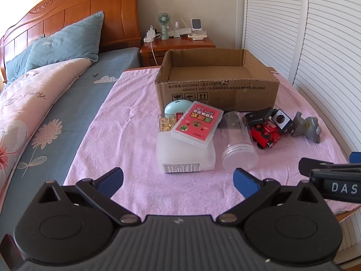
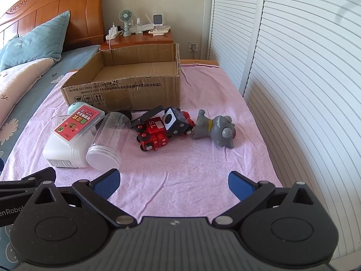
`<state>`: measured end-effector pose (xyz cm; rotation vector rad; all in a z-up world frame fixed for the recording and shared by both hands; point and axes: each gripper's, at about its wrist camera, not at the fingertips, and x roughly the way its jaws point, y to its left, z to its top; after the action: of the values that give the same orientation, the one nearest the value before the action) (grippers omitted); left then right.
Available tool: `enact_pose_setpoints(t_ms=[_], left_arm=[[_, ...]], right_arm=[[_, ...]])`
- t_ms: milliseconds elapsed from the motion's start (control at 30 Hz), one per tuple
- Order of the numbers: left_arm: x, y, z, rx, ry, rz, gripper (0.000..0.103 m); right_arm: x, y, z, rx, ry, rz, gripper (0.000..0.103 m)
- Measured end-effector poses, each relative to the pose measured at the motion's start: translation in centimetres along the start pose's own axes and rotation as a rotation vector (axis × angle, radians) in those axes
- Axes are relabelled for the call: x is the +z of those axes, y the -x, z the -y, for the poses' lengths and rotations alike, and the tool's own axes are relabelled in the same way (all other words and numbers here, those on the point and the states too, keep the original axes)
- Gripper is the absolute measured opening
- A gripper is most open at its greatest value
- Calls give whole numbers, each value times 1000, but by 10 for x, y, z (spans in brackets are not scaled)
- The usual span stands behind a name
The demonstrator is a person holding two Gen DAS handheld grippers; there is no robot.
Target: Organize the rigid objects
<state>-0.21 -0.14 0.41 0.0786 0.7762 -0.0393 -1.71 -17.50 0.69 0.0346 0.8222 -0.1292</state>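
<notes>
Two printed lines, including "GB/T29601 2013", cross the cardboard box (image 1: 216, 88).

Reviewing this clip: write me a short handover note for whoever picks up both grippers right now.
Left gripper: open, empty, low over the pink cloth.
Right gripper: open, empty, also short of the pile.
Cardboard box: appears empty.
In front of it, all on the cloth: red-labelled case resting on the white container, clear jar on its side, red toy train, grey figure.
Done: nothing packed.
Left: every item, probably into the box.
</notes>
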Motion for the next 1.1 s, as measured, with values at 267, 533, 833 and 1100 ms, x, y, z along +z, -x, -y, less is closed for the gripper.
enact_pose_setpoints(t_ms=[267, 533, 833, 1100], left_arm=[[0, 1, 1, 7, -1, 5, 102], [-1, 3, -1, 13, 2, 10, 102], [-1, 4, -2, 13, 7, 15, 102], [-1, 5, -3, 15, 10, 16, 102]], right_arm=[[0, 0, 0, 0, 0, 1, 103], [1, 2, 0, 1, 1, 1, 103], [0, 4, -1, 0, 2, 9, 103], [0, 5, -2, 1, 5, 12, 103]])
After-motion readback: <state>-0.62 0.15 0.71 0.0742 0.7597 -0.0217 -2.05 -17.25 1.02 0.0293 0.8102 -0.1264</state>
